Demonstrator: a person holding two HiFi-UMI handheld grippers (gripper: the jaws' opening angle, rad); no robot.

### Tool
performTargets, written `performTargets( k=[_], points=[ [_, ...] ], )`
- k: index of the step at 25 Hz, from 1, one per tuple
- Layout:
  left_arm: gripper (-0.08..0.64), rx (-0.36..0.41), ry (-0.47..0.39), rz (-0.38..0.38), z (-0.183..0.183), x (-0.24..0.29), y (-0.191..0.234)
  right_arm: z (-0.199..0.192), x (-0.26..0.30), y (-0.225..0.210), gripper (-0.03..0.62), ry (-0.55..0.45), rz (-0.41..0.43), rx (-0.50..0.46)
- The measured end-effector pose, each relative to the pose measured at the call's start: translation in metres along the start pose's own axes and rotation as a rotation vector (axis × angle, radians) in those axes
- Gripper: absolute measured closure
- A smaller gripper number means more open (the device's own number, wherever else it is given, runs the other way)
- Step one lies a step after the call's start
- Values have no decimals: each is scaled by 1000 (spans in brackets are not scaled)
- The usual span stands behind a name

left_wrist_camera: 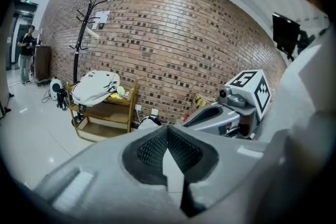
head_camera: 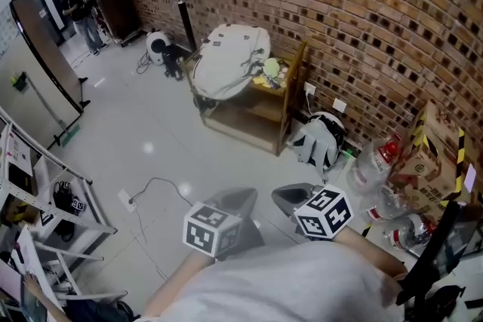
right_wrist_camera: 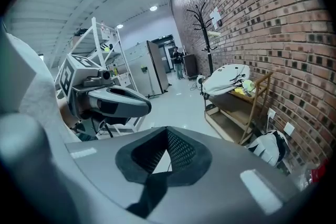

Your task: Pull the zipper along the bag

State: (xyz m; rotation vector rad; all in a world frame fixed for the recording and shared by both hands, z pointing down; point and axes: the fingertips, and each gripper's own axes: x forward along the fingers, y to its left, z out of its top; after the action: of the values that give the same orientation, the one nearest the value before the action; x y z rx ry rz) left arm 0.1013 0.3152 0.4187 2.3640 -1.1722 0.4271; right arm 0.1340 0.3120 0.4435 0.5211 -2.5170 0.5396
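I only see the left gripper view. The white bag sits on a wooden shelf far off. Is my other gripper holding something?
Observer: No. The right gripper view shows the right gripper with its jaws together and nothing between them.
Operator: Anything lying in my way?
Observer: The head view shows a corded power strip on the floor.
Operator: And on my left?
Observer: A white metal rack stands there.

Left tool (head_camera: 241,197), right tool (head_camera: 291,194) side by side, jaws together, empty, angled down

White bag (head_camera: 226,60) lies slumped atop wooden shelf (head_camera: 249,124).
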Motion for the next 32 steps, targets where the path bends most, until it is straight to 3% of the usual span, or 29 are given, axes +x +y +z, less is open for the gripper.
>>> performTargets(
  k=[4, 10, 18, 25, 32],
  points=[
    [560, -38, 22, -11, 18, 22, 59, 31, 43, -34, 595, 29, -3, 25],
    [559, -58, 53, -43, 76, 60, 181, 104, 128, -102, 595, 54, -22, 106],
    [558, 21, 72, -65, 175, 112, 337, 222, 223, -196, 595, 17, -91, 146],
    [559, 10, 68, -111, 199, 140, 376, 258, 227, -248, 595, -21, -199, 171],
    [558, -5, 60, -139, 214, 161, 387, 278, 239, -266, 595, -38, -185, 156]
  ],
)
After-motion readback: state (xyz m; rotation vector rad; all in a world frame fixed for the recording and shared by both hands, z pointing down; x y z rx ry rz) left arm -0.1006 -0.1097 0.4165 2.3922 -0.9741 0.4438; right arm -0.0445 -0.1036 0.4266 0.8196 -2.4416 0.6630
